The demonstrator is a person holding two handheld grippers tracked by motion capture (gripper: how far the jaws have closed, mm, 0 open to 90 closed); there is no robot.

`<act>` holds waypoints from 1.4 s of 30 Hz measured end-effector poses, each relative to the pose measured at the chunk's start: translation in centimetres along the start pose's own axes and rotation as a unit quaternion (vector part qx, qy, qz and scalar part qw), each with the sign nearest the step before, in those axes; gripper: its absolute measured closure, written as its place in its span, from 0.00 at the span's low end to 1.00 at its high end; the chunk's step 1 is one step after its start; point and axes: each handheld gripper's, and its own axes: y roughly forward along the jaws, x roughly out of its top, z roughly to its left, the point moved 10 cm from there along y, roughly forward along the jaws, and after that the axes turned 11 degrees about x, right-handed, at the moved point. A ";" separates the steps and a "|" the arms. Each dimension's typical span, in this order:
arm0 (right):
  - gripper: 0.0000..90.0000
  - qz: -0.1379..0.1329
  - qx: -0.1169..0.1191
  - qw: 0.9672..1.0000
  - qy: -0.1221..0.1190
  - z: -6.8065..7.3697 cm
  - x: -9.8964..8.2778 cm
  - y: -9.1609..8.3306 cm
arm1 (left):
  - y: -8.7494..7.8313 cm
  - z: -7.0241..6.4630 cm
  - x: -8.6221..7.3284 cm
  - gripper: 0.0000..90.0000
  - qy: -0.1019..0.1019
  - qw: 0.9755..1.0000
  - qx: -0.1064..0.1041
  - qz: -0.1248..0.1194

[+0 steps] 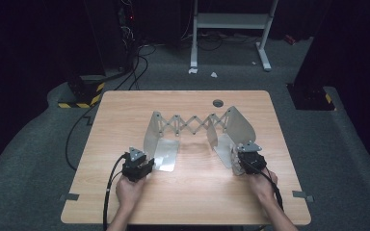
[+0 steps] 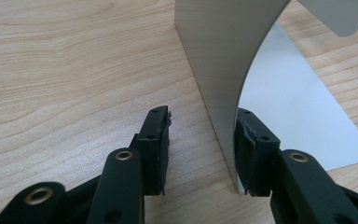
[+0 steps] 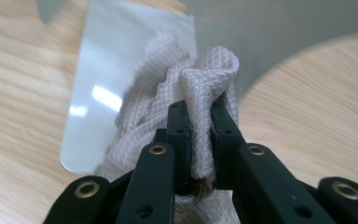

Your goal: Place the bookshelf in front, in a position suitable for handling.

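Cloth (image 3: 200,107) is being pinched in your right gripper (image 3: 200,135) for wiping the metal bookend rack (image 1: 200,126); your left gripper (image 2: 203,149), jaws apart, is straddling its upright plate (image 2: 223,70) to steady it.

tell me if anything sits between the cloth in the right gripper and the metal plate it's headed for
Nothing visible does. The right gripper is shut on the cloth, and the bookend's flat base plate lies bare right behind and under it. The left gripper straddles the other upright plate, jaws apart.
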 end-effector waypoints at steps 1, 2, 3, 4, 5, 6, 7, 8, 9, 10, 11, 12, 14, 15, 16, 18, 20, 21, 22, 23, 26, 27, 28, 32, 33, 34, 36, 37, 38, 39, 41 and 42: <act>0.91 -0.003 0.005 1.000 0.004 0.2 0.4 0.2 | 0.0 0.0 0.0 0.67 0.006 1.000 0.002 -0.001; 0.91 -0.007 0.010 1.000 0.007 0.4 0.9 0.3 | 0.0 0.0 0.0 0.69 0.008 1.000 0.001 -0.001; 0.91 -0.009 0.015 1.000 0.013 0.6 1.5 0.6 | 0.0 0.0 0.0 0.69 0.008 1.000 0.000 -0.001; 0.91 -0.010 0.016 1.000 0.014 0.8 2.1 0.8 | 0.0 0.0 0.0 0.70 0.007 1.000 -0.001 -0.001; 0.91 -0.014 0.019 1.000 0.018 1.0 2.7 1.1 | 0.0 -0.1 0.0 0.70 0.009 1.000 -0.001 -0.001; 0.91 -0.016 0.024 0.999 0.025 1.2 3.3 1.3 | 0.0 -0.1 0.0 0.71 0.009 1.000 -0.002 -0.001; 0.91 -0.016 0.027 0.999 0.028 1.4 3.8 1.5 | 0.0 -0.1 0.0 0.71 0.010 1.000 -0.003 -0.001; 0.91 -0.021 0.033 0.999 0.032 1.7 4.6 1.8 | -0.1 -0.1 0.0 0.72 0.010 1.000 -0.004 -0.001; 0.91 -0.023 0.042 0.998 0.040 1.9 5.1 2.0 | -0.1 -0.1 0.0 0.72 0.010 1.000 -0.004 -0.001; 0.91 -0.026 0.051 0.997 0.049 2.1 5.7 2.3 | -0.1 -0.1 0.0 0.72 0.010 1.000 -0.004 -0.001; 0.91 -0.028 0.058 0.996 0.056 2.2 6.0 2.5 | -0.1 -0.1 0.0 0.72 0.010 1.000 -0.005 -0.001; 0.91 -0.027 0.067 0.995 0.066 2.3 6.4 2.9 | -0.1 -0.1 0.0 0.72 0.010 1.000 -0.005 -0.001; 0.91 -0.015 0.086 0.993 0.081 2.5 6.6 4.2 | -0.1 -0.1 0.0 0.72 0.009 1.000 -0.005 -0.001; 0.91 -0.009 0.095 0.992 0.085 2.7 6.5 4.7 | -0.1 -0.1 0.0 0.72 0.009 1.000 -0.005 -0.001; 0.91 -0.004 0.103 0.991 0.087 2.9 6.3 5.1 | -0.1 -0.1 0.0 0.72 0.009 1.000 -0.005 -0.001; 0.91 0.000 0.122 0.989 0.085 3.4 6.2 5.6 | -0.1 -0.1 0.0 0.72 0.009 1.000 -0.005 -0.001; 0.91 -0.007 0.139 0.986 0.092 4.0 6.4 5.4 | -0.1 -0.1 0.0 0.72 0.009 1.000 -0.005 -0.001; 0.91 -0.013 0.146 0.985 0.092 4.2 6.7 5.1 | -0.1 -0.1 0.0 0.72 0.009 1.000 -0.005 -0.001; 0.91 -0.020 0.151 0.984 0.091 4.3 7.1 4.6 | -0.1 -0.1 0.0 0.72 0.010 1.000 -0.005 -0.001; 0.91 -0.033 0.156 0.983 0.092 4.4 7.7 3.9 | -0.1 -0.1 0.0 0.72 0.010 1.000 -0.005 -0.001; 0.91 -0.058 0.162 0.981 0.089 4.2 9.1 2.1 | -0.1 -0.1 0.0 0.73 0.010 1.000 -0.005 -0.001; 0.91 -0.072 0.163 0.980 0.087 4.0 9.8 1.3 | -0.1 -0.1 0.0 0.73 0.011 1.000 -0.006 -0.001; 0.91 -0.086 0.166 0.979 0.083 3.9 10.7 0.4 | -0.1 -0.1 0.0 0.73 0.011 1.000 -0.006 -0.001; 0.91 -0.125 0.166 0.976 0.069 3.5 13.5 -2.2 | -0.1 -0.1 0.0 0.73 0.010 1.000 -0.006 -0.001; 0.91 -0.135 0.164 0.975 0.065 3.4 14.3 -2.8 | -0.1 -0.1 0.0 0.73 0.011 1.000 -0.006 -0.001; 0.91 -0.138 0.162 0.975 0.062 3.4 14.7 -3.0 | -0.1 -0.1 0.0 0.73 0.011 1.000 -0.006 -0.001; 0.91 -0.143 0.156 0.976 0.058 3.2 15.4 -3.3 | -0.1 -0.1 0.0 0.73 0.010 1.000 -0.006 -0.001; 0.91 -0.145 0.154 0.976 0.060 3.1 15.6 -3.2 | -0.1 -0.1 0.0 0.73 0.010 1.000 -0.006 -0.001; 0.91 -0.142 0.152 0.976 0.065 3.0 15.6 -2.8 | -0.1 -0.2 0.0 0.73 0.010 1.000 -0.006 -0.001; 0.91 -0.139 0.153 0.976 0.071 3.0 15.4 -2.3 | -0.1 -0.1 0.0 0.73 0.011 1.000 -0.006 -0.001; 0.91 -0.133 0.154 0.976 0.081 3.0 14.9 -1.3 | -0.1 -0.1 0.0 0.73 0.011 1.000 -0.007 -0.002; 0.91 -0.129 0.155 0.976 0.085 3.0 14.6 -0.7 | -0.1 -0.2 0.0 0.73 0.011 1.000 -0.007 -0.002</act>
